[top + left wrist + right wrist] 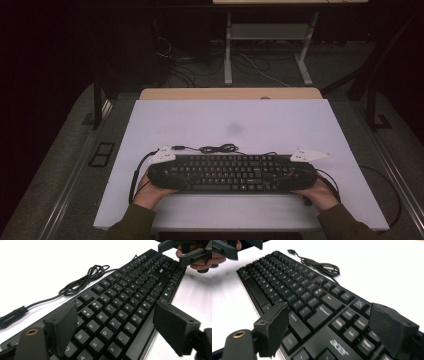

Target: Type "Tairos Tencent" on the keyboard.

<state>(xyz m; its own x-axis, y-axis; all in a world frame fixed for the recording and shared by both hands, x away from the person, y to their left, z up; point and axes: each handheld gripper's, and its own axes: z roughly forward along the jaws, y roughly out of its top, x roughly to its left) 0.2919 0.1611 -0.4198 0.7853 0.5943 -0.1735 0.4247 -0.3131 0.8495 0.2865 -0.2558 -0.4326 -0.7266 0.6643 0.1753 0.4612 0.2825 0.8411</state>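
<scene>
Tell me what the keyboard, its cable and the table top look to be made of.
Keyboard: probably matte black plastic, with moulded keycaps and printed legends. Cable: likely rubber-sheathed, since it coils in soft loops. Table top: smooth, pale matte sheet, perhaps laminate; hard to tell.

Both of the person's arms are covered to the wrist by dark olive-green sleeves. Each hand carries a matt black gripper: the left gripper (161, 173) and the right gripper (303, 172) alike bear a pale grey three-cornered plate (161, 155) on top, with small dark dots near its corners. A thin black cable (135, 177) loops from each body. Seen from the left gripper view, that gripper's (120, 325) jaws are thick, flat-faced black blocks with a rough, foam-like surface, and a brass-coloured ring (32, 331) is set into the rounded arm below one jaw. The right gripper (329, 326) is built the same, its pad (273, 328) edges slightly frayed.
</scene>
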